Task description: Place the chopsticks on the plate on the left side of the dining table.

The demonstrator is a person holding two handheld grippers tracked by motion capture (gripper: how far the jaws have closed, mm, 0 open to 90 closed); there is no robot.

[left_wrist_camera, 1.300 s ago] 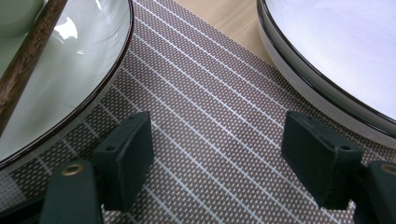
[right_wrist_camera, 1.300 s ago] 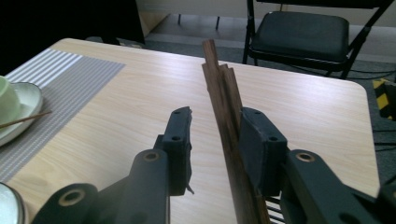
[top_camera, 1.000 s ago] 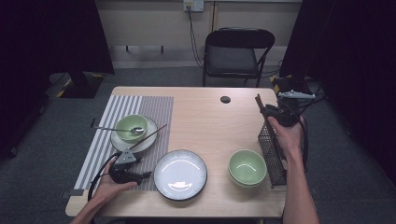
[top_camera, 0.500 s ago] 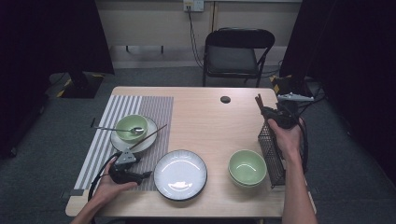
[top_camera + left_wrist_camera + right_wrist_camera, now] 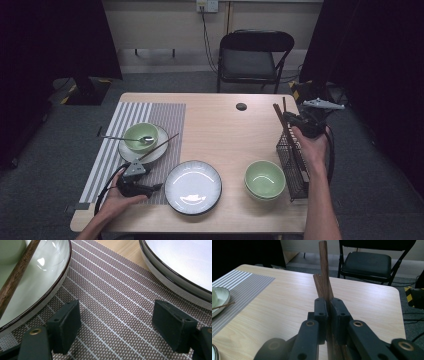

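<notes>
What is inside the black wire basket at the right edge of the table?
Wooden chopsticks stand in the wire basket, leaning toward the table's far side. The right gripper, jaws just closed, clamps one. The person's right hand covers part of the basket, so anything else inside is hidden.

Left forearm enters from the bottom left of the high view. Left hand (image 5: 116, 199) rests low, wrapped round the left gripper (image 5: 150, 188), which lies level and points toward the right. Its jaws stand wide apart, nothing between the pads (image 5: 65, 325).

Right forearm reaches up the right side. Right hand (image 5: 311, 148) holds the right gripper (image 5: 329, 315) raised. Its jaws have just been closing; they clamp a wooden stick (image 5: 324, 272) that rises beyond the tips.
</notes>
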